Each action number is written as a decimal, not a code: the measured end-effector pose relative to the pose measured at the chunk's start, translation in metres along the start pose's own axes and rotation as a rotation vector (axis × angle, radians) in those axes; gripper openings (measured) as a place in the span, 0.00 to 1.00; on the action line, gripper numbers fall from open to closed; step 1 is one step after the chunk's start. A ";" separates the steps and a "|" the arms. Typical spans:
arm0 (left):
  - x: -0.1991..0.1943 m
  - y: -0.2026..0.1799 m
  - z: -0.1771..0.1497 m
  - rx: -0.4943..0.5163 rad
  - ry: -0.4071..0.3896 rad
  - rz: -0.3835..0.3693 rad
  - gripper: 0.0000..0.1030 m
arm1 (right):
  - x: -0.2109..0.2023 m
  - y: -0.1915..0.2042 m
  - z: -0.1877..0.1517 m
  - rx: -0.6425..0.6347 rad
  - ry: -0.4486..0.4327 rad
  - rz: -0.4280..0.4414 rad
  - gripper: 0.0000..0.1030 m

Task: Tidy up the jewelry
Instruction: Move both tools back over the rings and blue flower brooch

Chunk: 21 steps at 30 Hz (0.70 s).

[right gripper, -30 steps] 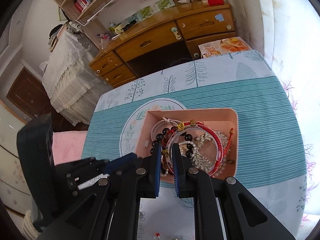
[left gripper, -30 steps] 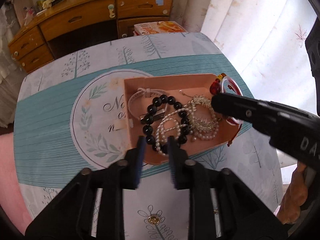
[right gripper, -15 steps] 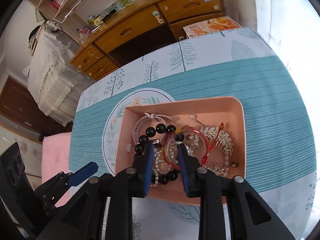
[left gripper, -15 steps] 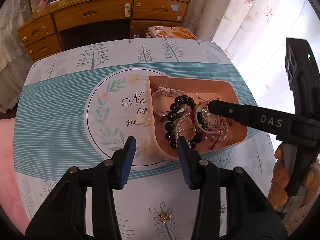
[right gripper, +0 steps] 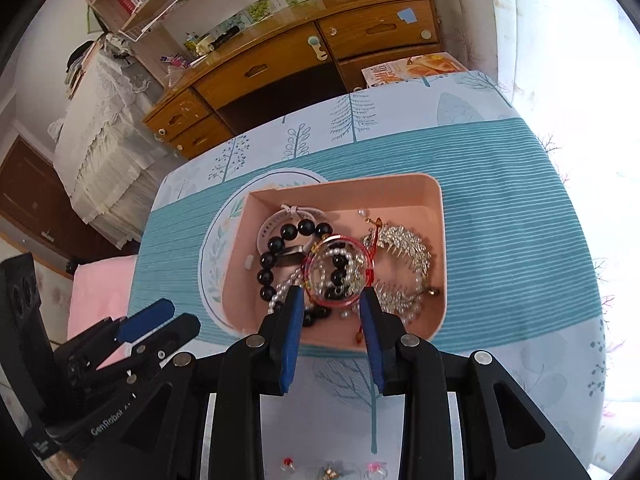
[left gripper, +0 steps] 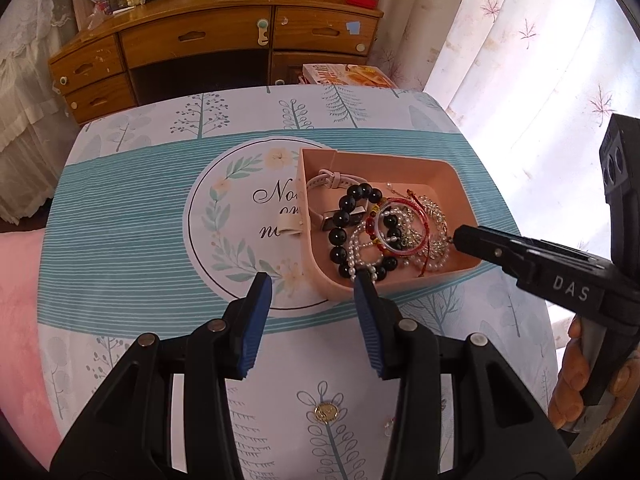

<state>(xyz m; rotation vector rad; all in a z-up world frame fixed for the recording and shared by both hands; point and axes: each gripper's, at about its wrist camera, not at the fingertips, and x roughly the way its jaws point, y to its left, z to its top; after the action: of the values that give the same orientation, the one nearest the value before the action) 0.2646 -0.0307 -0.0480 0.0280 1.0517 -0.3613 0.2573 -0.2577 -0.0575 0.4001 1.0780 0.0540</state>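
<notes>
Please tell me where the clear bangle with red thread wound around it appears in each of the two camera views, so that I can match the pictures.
Left wrist view: the clear bangle wound with red thread lies right of centre, in the pink plastic tray, on the pile of beads.
Right wrist view: the bangle lies at the centre, just above the fingertips.
Shared landmark: the bracelet of big black round beads, left of the bangle in both.

Matt pink plastic tray (left gripper: 460, 184), glossy black bead bracelet (left gripper: 344, 220), printed cloth tablecloth (left gripper: 120, 220), varnished wooden desk (left gripper: 224, 36)
</notes>
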 end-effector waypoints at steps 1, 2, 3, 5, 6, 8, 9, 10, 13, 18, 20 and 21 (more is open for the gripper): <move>-0.004 -0.002 -0.002 0.006 -0.007 0.003 0.38 | -0.003 0.001 -0.004 -0.007 -0.002 -0.002 0.28; -0.008 -0.004 -0.004 0.011 -0.014 0.006 0.38 | -0.007 0.003 -0.008 -0.017 -0.006 -0.007 0.28; -0.012 -0.006 -0.007 0.018 -0.022 0.010 0.38 | -0.011 0.004 -0.012 -0.027 -0.010 -0.011 0.28; -0.021 -0.009 -0.012 0.028 -0.039 0.016 0.38 | -0.020 0.006 -0.021 -0.045 -0.017 -0.018 0.28; -0.026 -0.010 -0.014 0.032 -0.046 0.018 0.38 | -0.024 0.007 -0.025 -0.052 -0.019 -0.016 0.28; -0.038 -0.012 -0.020 0.038 -0.063 0.020 0.38 | -0.033 0.009 -0.035 -0.061 -0.026 -0.013 0.28; -0.044 -0.013 -0.024 0.047 -0.074 0.021 0.38 | -0.039 0.009 -0.040 -0.070 -0.033 -0.013 0.28; -0.052 -0.014 -0.028 0.058 -0.087 0.025 0.38 | -0.044 0.011 -0.046 -0.079 -0.041 -0.016 0.28; -0.072 -0.015 -0.043 0.077 -0.125 0.037 0.38 | -0.061 0.013 -0.067 -0.103 -0.062 -0.017 0.28; -0.097 -0.014 -0.073 0.094 -0.167 0.063 0.38 | -0.086 0.015 -0.106 -0.138 -0.084 -0.020 0.28; -0.103 -0.014 -0.086 0.109 -0.181 0.077 0.38 | -0.094 0.016 -0.123 -0.148 -0.093 -0.024 0.28; -0.105 -0.014 -0.092 0.113 -0.184 0.086 0.38 | -0.096 0.016 -0.130 -0.153 -0.093 -0.021 0.28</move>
<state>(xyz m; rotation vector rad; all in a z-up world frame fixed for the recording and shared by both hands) 0.1361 0.0032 -0.0026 0.1380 0.8447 -0.3381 0.1013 -0.2278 -0.0236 0.2507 0.9787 0.0977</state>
